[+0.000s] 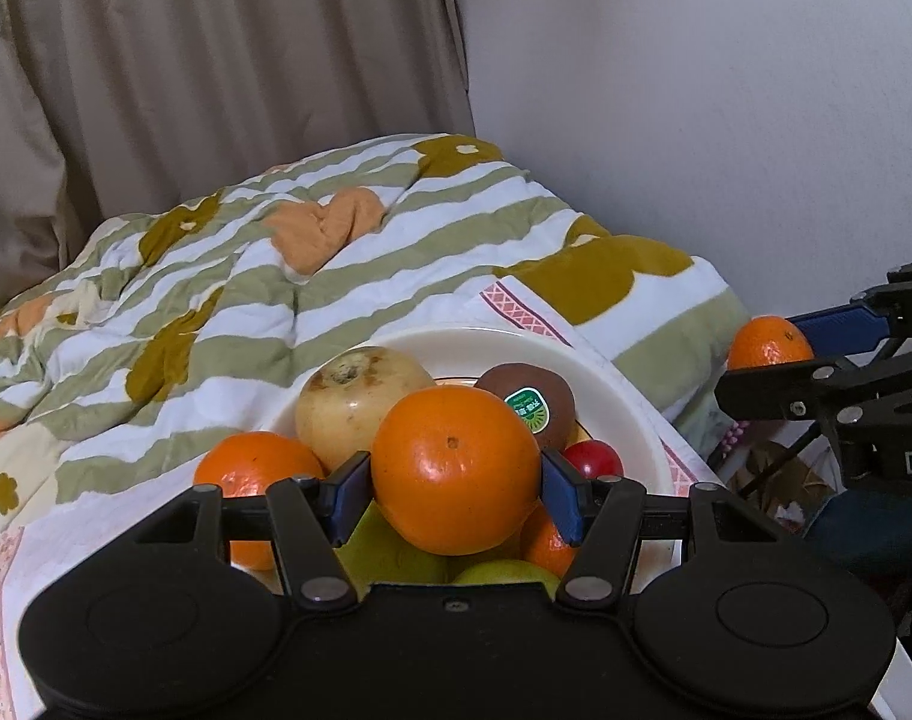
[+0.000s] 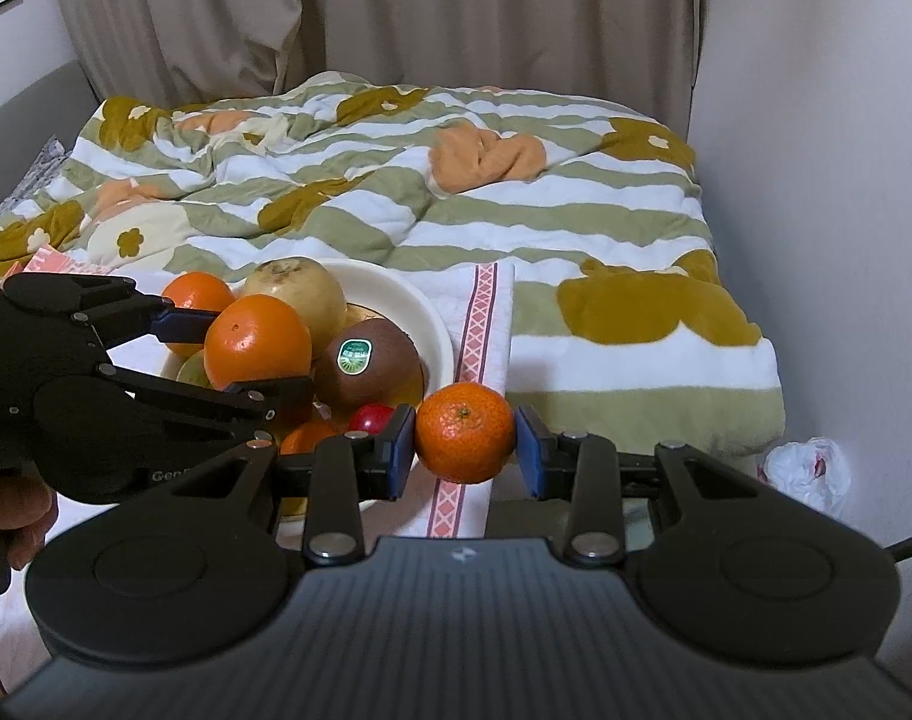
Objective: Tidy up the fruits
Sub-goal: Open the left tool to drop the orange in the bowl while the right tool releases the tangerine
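Observation:
A cream bowl [image 1: 612, 384] holds a pale round fruit [image 1: 360, 402], a kiwi with a green sticker [image 1: 528, 396], a small red fruit [image 1: 594, 459], green fruits and oranges. My left gripper [image 1: 456, 483] is shut on a large orange [image 1: 456, 468] above the bowl; it shows in the right wrist view [image 2: 258, 348]. Another orange [image 1: 252, 474] lies left of the bowl. My right gripper [image 2: 463, 450] is shut on a small mandarin [image 2: 465, 432], held right of the bowl [image 2: 420, 312]; the mandarin also shows in the left wrist view [image 1: 768, 343].
The bowl stands on a white cloth with pink trim [image 2: 477, 324] over a table. Behind lies a bed with a striped flowered quilt [image 2: 456, 204], beige curtains [image 2: 396, 12] and a white wall [image 2: 816, 180]. A plastic bag [image 2: 807, 471] lies on the floor.

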`<state>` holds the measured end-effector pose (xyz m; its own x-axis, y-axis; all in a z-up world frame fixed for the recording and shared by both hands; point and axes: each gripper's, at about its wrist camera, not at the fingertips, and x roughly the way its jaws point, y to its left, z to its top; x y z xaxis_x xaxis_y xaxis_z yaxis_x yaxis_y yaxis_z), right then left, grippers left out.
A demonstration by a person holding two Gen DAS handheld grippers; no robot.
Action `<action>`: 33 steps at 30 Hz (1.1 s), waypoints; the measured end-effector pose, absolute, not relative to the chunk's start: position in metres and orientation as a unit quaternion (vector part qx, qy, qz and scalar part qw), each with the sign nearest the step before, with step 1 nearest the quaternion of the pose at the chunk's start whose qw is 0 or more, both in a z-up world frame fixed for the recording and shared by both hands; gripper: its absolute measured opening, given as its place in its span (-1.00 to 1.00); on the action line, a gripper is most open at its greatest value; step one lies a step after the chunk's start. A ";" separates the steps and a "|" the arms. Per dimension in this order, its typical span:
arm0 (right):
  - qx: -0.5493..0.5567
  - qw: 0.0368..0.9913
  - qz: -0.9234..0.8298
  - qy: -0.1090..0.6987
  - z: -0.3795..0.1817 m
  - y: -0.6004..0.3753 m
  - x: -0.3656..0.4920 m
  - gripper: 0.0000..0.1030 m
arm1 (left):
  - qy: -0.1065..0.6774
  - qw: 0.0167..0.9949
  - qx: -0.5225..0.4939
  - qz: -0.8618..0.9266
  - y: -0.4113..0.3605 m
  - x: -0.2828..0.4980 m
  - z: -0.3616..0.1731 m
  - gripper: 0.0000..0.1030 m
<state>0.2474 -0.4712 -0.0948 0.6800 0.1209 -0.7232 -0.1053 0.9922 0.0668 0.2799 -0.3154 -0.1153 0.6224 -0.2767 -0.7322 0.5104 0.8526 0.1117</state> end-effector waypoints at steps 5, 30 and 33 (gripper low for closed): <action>0.013 0.916 0.057 0.398 -0.095 -0.472 0.253 -0.01 | 0.367 0.888 0.160 -0.225 -0.314 0.279 -0.114 0.58; -0.036 0.905 0.143 0.399 -0.121 -0.427 0.252 0.00 | 0.358 0.916 0.093 -0.154 -0.232 0.228 -0.070 0.92; -0.046 0.908 0.150 0.389 -0.126 -0.424 0.249 0.01 | 0.355 0.920 0.081 -0.142 -0.223 0.218 -0.067 0.93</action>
